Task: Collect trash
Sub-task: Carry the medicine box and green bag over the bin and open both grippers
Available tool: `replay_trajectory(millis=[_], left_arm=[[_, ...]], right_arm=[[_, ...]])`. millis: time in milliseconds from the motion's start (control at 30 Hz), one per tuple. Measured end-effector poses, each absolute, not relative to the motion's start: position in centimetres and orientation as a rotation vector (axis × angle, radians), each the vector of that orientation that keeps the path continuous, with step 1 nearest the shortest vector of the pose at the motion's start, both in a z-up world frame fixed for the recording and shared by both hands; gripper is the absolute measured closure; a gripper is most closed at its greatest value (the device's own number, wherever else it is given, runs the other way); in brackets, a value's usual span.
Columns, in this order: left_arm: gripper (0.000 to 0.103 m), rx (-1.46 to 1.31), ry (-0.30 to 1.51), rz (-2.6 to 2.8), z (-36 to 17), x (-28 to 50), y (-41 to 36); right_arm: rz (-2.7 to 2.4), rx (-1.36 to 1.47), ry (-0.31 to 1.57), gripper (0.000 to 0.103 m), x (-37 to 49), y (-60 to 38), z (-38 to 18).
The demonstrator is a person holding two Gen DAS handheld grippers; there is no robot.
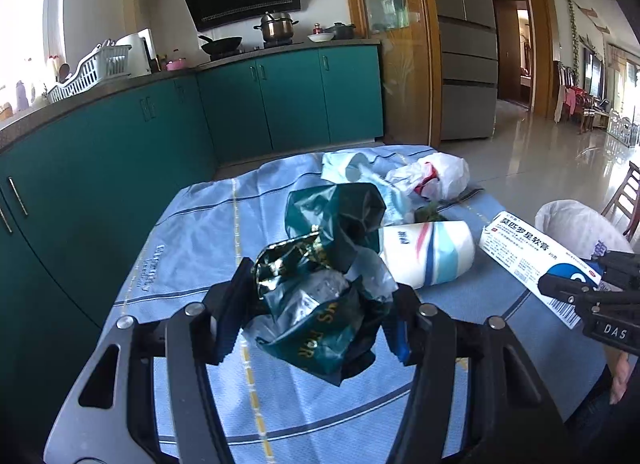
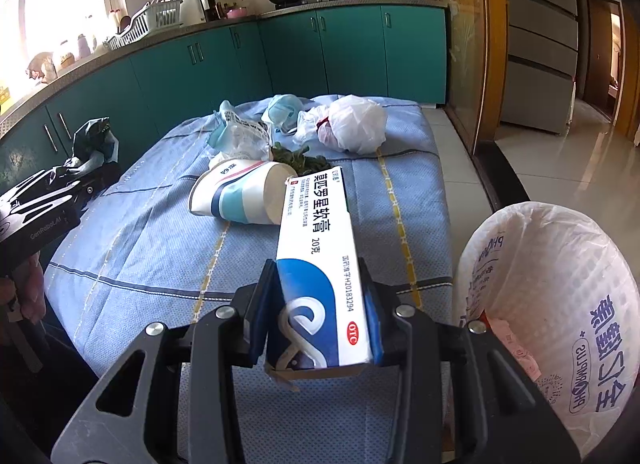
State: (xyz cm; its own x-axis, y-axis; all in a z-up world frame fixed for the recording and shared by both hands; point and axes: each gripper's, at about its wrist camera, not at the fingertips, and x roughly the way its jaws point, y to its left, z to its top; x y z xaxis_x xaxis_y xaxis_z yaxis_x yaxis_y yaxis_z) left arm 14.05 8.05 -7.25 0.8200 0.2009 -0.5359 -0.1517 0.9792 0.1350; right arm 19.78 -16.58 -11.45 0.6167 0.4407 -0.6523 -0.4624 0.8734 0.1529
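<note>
Item one: my left gripper (image 1: 308,320) was clamped on a crumpled dark green wrapper (image 1: 316,304), lifted clear of the blue-clothed bench (image 1: 192,232). Item two: my right gripper (image 2: 320,328) was clamped on a white-and-blue ointment box (image 2: 320,256) near the bench's right edge, beside the lined bin (image 2: 560,304). Remaining mid-bench: paper cup (image 2: 240,195), white bags (image 2: 352,123). Near-left corner lay bare.

A crumpled dark green foil wrapper (image 1: 316,304) is held aloft; a white-and-blue ointment box (image 2: 320,264) is clamped lengthwise; a tipped paper cup (image 2: 240,195) and knotted white bag (image 2: 356,123) lie on the blue-clothed bench (image 2: 140,248)
</note>
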Motion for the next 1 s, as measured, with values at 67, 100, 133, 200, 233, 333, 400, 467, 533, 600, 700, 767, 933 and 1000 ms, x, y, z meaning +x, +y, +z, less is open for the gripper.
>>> replay_trajectory(millis=[67,100,133,200,233,333,400,467,533,600,700,767,933,1000], left_arm=[[0.044,0.083,0.578,0.166,-7.0,14.3,6.8],[0.044,0.084,0.574,0.157,-7.0,14.5,6.2],[0.044,0.088,0.571,0.143,-6.9,14.7,5.4],[0.044,0.096,0.57,0.117,-6.9,15.0,4.1],[0.044,0.101,0.57,0.101,-7.0,15.1,3.2],[0.044,0.112,0.573,0.058,-7.2,15.5,1.2],[0.044,0.116,0.574,0.027,-7.3,15.9,-0.3],[0.044,0.116,0.573,0.004,-7.3,16.2,-1.4],[0.044,0.108,0.575,-0.014,-7.5,16.5,-2.2],[0.044,0.096,0.584,-0.038,-7.6,16.9,-3.0],[0.044,0.088,0.598,-0.075,-8.1,17.3,-4.5],[0.044,0.078,0.614,-0.098,-8.5,17.9,-5.3],[0.044,0.045,0.689,-0.257,-8.2,22.8,-8.8],[0.044,0.06,0.684,-0.329,-8.2,24.4,-10.4]], right_arm=[[0.508,-0.021,0.739,0.064,19.8,-17.3,-11.3],[0.494,-0.011,0.735,0.064,19.8,-17.9,-11.3],[0.486,-0.006,0.733,0.064,19.9,-18.2,-11.3],[0.461,0.009,0.728,0.064,19.9,-19.3,-11.2],[0.449,0.016,0.726,0.064,19.9,-19.8,-11.2],[0.41,0.039,0.721,0.064,20.0,-21.6,-11.0],[0.383,0.051,0.716,0.064,20.2,-22.9,-10.5],[0.348,0.041,0.7,0.064,20.8,-24.4,-9.4],[0.334,0.029,0.683,0.064,21.3,-25.4,-8.3],[0.319,0.005,0.66,0.064,21.9,-26.8,-7.4],[0.289,0.003,0.671,0.064,22.7,-28.6,-8.0],[0.285,0.058,0.715,0.064,23.1,-30.0,-9.4],[0.219,0.114,0.764,0.064,22.9,-32.7,-10.7],[0.195,0.142,0.747,0.064,22.5,-34.0,-10.6]])
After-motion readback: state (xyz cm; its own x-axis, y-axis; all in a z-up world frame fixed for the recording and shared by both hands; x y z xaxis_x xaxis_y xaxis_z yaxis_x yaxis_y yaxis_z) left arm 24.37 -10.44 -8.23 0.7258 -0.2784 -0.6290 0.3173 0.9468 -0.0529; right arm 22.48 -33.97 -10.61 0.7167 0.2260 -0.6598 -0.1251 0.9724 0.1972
